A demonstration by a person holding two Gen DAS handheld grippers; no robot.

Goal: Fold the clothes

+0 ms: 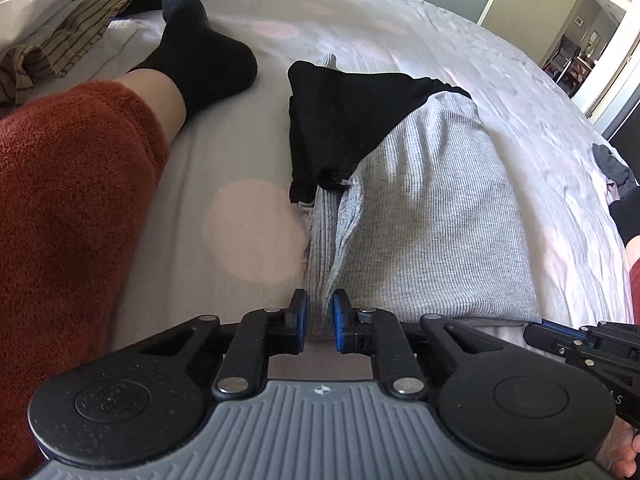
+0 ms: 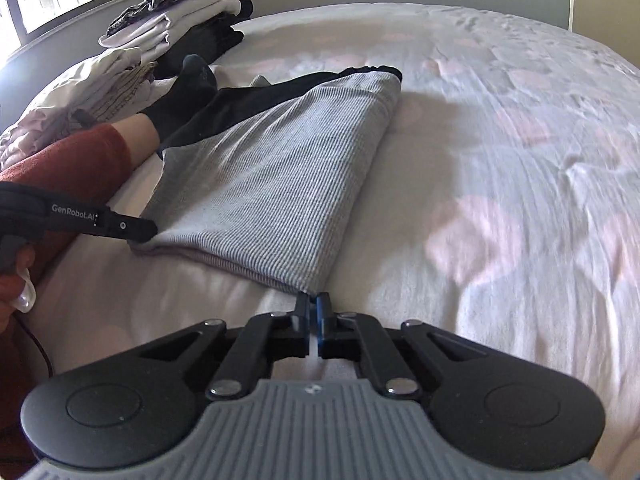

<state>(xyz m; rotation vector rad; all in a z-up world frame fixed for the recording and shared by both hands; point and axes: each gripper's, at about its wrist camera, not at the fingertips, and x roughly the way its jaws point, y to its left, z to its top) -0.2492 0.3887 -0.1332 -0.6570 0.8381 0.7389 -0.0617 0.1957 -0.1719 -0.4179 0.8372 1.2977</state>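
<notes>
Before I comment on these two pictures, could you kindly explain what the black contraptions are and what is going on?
A person sitting on a bed holds a hand-operated claw in each hand; each picture comes from a camera mounted on one of them. The left claw has a fold of the grey ribbed garment between its slightly parted pads. The right claw is nearly closed at that garment's other near corner. A black garment lies partly under it. Folded clothes are stacked further back.

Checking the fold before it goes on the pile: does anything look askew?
Yes. The grey ribbed garment is folded, but its black part juts out unevenly at the far left, bunched and not squared with the edges.
</notes>
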